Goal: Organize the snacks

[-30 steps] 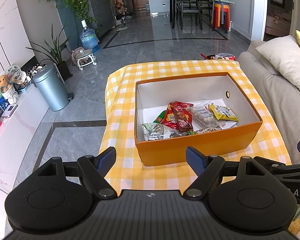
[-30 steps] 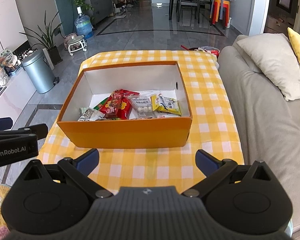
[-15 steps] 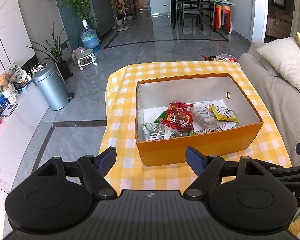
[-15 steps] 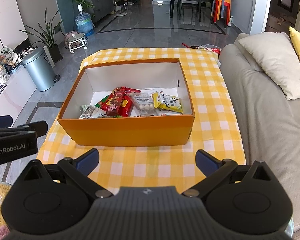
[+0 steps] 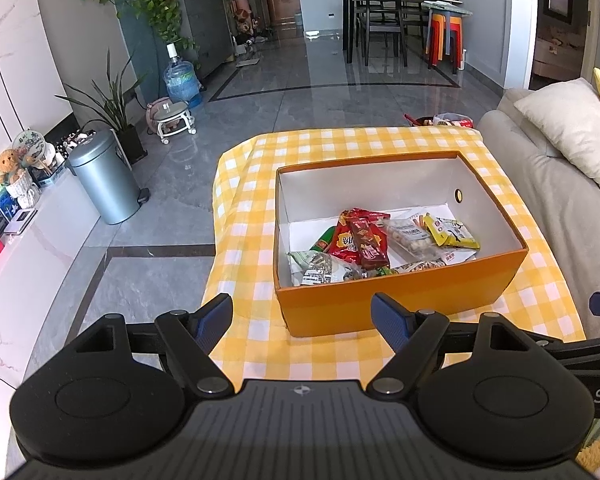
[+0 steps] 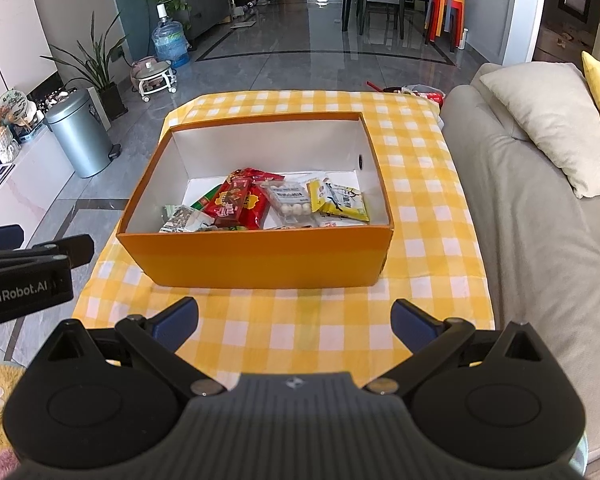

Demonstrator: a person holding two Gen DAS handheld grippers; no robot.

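Ahead of me stands a low table draped in a yellow-and-white checked cloth (image 6: 312, 320). On the cloth sits one open orange cardboard box with a white inside (image 6: 260, 258), nearer my edge than the far one. Bare cloth surrounds the box on every side I can see.

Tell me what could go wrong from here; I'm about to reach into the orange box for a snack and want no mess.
1. The snack packets overlap in a heap: closing on the dark red bar may also pinch the red packet under it.
2. The orange box sits on a loose checked cloth; bumping its near wall could slide it.
3. Both open grippers, left and right, hover close together and might collide.
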